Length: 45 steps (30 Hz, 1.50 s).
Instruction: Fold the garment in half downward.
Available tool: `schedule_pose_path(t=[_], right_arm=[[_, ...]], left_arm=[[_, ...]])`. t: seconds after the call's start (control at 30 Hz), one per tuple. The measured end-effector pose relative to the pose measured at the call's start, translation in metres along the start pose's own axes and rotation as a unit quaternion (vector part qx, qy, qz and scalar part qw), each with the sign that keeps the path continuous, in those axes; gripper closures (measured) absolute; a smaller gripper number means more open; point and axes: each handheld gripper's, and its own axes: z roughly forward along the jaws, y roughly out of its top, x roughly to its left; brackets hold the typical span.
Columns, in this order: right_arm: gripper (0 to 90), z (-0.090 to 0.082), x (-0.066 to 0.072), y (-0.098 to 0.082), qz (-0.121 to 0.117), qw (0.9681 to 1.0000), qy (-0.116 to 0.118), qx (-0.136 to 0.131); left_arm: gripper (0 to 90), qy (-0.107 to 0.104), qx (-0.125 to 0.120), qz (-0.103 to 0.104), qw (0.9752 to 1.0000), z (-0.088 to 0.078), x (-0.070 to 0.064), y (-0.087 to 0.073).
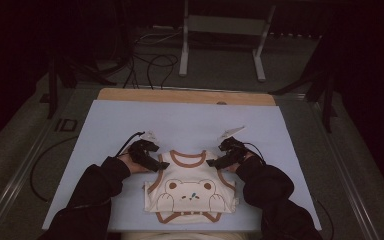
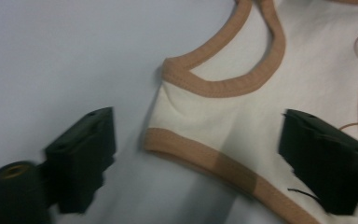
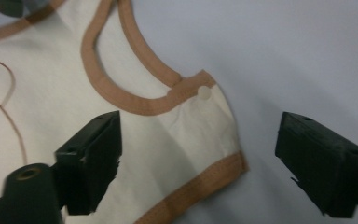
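Hovering both grippers over the vest's (image 1: 190,187) shoulders, lower centre of frame.
I had left gripper (image 1: 156,165) and right gripper (image 1: 214,162) spread apart, each straddling a strap, clamping nothing.

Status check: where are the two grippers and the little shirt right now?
Left gripper and right gripper open, straddling the shirt's shoulders. Shirt flat on table. Nothing blocking.

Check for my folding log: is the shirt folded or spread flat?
Partly folded: the shirt's bottom hem is turned up over the bear print; its shoulders lie flat.
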Motion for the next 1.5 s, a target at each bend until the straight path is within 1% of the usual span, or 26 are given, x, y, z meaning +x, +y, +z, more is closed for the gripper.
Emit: schedule_pose_path(t=[0.03,0.07,0.13,0.17,0.2,0.23,0.3,0.37,0.4,0.43,0.5,0.57,0.63,0.7,0.77,0.83,0.97,1.07,1.1,1.13,1.2,1.27,1.3,1.33,1.47,1.5], right_arm=[[21.3,0.002,0.0,0.0,-0.003,1.0,-0.008,0.003],[21.3,0.002,0.0,0.0,-0.003,1.0,-0.008,0.003],[27.8,0.003,-0.002,0.0,-0.003,0.9999,-0.009,0.006],[30.7,0.004,-0.003,0.0,-0.003,0.9999,-0.012,0.008],[30.7,0.004,-0.003,0.0,-0.003,0.9999,-0.012,0.008],[33.3,0.006,-0.005,-0.001,-0.003,0.9999,-0.011,0.01],[34.8,0.007,-0.005,-0.001,-0.003,0.9998,-0.014,0.011],[36.9,0.009,-0.005,-0.001,-0.009,0.9995,-0.022,0.021],[36.9,0.009,-0.005,-0.001,-0.009,0.9995,-0.022,0.021],[38.9,0.011,-0.006,-0.002,-0.014,0.9992,-0.025,0.026],[44.4,0.013,-0.005,-0.002,-0.009,0.9991,-0.02,0.037],[48.5,0.013,-0.004,-0.002,-0.026,0.9984,-0.031,0.039],[58.0,0.012,-0.002,-0.001,-0.032,0.998,-0.029,0.047],[60.4,0.012,-0.001,-0.001,-0.033,0.998,-0.027,0.048],[65.4,0.011,0.0,-0.001,-0.041,0.9975,-0.025,0.051],[71.1,0.012,0.001,0.0,-0.038,0.9977,-0.022,0.052],[76.3,0.011,0.002,0.0,-0.036,0.9978,-0.019,0.053],[79.8,0.012,0.004,0.0,-0.04,0.9975,-0.022,0.054],[81.3,0.012,0.005,0.0,-0.038,0.9977,-0.019,0.053],[81.3,0.012,0.005,0.0,-0.038,0.9977,-0.019,0.053],[81.8,0.012,0.005,0.0,-0.04,0.9977,-0.019,0.051],[82.1,0.012,0.006,0.0,-0.037,0.9978,-0.02,0.05],[82.4,0.011,0.005,0.0,-0.047,0.9974,-0.017,0.052],[82.4,0.011,0.005,0.0,-0.047,0.9974,-0.017,0.052],[82.5,0.009,0.005,0.001,-0.042,0.9977,-0.014,0.052],[82.5,0.008,0.004,0.001,-0.051,0.9972,-0.014,0.052]], left_arm=[[17.0,-0.004,0.005,0.003,1.0,0.001,0.001,0.0],[17.0,-0.006,0.007,0.003,1.0,0.002,0.001,-0.001],[23.4,-0.001,0.009,0.003,1.0,0.004,0.001,-0.001],[31.5,-0.002,0.009,0.003,1.0,0.004,0.001,-0.001],[31.5,0.0,0.008,0.002,1.0,0.005,0.001,-0.001],[36.9,0.001,0.004,0.001,1.0,0.005,0.002,-0.002],[39.7,0.003,0.003,-0.001,1.0,0.005,0.003,-0.002],[43.7,0.009,0.001,-0.003,1.0,0.005,0.005,-0.002],[48.6,0.009,0.001,-0.003,1.0,0.005,0.005,-0.002],[48.6,0.011,-0.002,-0.005,0.9999,0.005,0.005,-0.002],[53.8,0.016,0.003,-0.001,0.9999,0.005,0.005,-0.001],[57.3,0.021,0.005,0.0,0.9998,0.005,0.004,-0.001],[63.0,0.024,0.005,-0.004,0.9997,0.006,0.003,-0.001],[63.6,0.031,0.007,0.0,0.9995,0.006,0.001,0.0],[64.9,0.033,0.007,-0.005,0.9994,0.006,0.001,0.0],[69.0,0.035,0.004,-0.013,0.9993,0.007,0.001,0.0],[70.8,0.038,0.004,-0.016,0.9992,0.007,0.0,0.0],[74.8,0.037,0.009,-0.012,0.9992,0.007,-0.001,0.001],[79.2,0.036,0.008,-0.016,0.9992,0.008,-0.001,0.001],[79.2,0.035,0.009,-0.015,0.9993,0.008,-0.001,0.002],[85.3,0.033,0.008,-0.012,0.9993,0.009,-0.003,0.002],[85.9,0.037,0.011,-0.007,0.9992,0.009,-0.005,0.003],[86.5,0.039,0.012,-0.006,0.9991,0.009,-0.005,0.003],[86.5,0.042,0.013,-0.005,0.999,0.008,-0.006,0.003],[87.2,0.039,0.007,-0.006,0.9992,0.005,-0.007,0.004],[87.3,0.039,0.005,-0.006,0.9992,0.004,-0.007,0.005]])
